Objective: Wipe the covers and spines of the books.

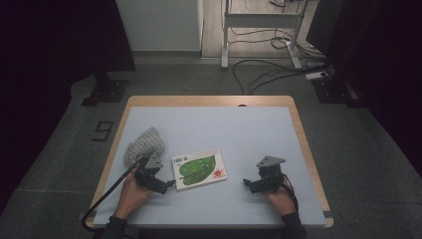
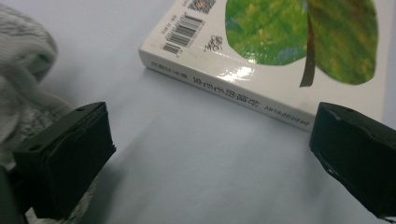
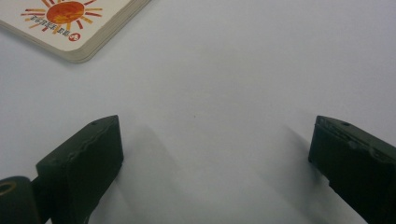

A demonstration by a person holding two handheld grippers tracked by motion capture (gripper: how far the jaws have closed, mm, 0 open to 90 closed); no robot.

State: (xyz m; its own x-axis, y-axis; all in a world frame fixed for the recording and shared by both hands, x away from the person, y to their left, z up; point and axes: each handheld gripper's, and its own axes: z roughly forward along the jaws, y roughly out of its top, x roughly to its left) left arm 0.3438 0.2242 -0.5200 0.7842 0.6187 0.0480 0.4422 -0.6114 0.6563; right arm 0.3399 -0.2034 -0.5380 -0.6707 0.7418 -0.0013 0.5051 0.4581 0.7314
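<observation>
A white picture book (image 1: 199, 169) with a green leaf and a red sun on its cover lies flat on the table's near middle. My left gripper (image 1: 169, 185) sits just left of the book's spine (image 2: 224, 84), open, nothing between its jaws. A grey knitted cloth bundle (image 1: 144, 145) lies behind and left of it; its fuzzy edge (image 2: 21, 74) is beside the left jaw. My right gripper (image 1: 247, 183) rests low on the table right of the book, open and empty. The book's sun corner (image 3: 70, 21) is at the upper left of the right gripper view.
The table (image 1: 209, 124) has a pale blue top with a wooden rim. A black cable (image 1: 107, 191) trails from the left gripper over the front left edge. On the floor beyond are a desk frame (image 1: 261, 30), loose cables (image 1: 268, 69) and dark stands.
</observation>
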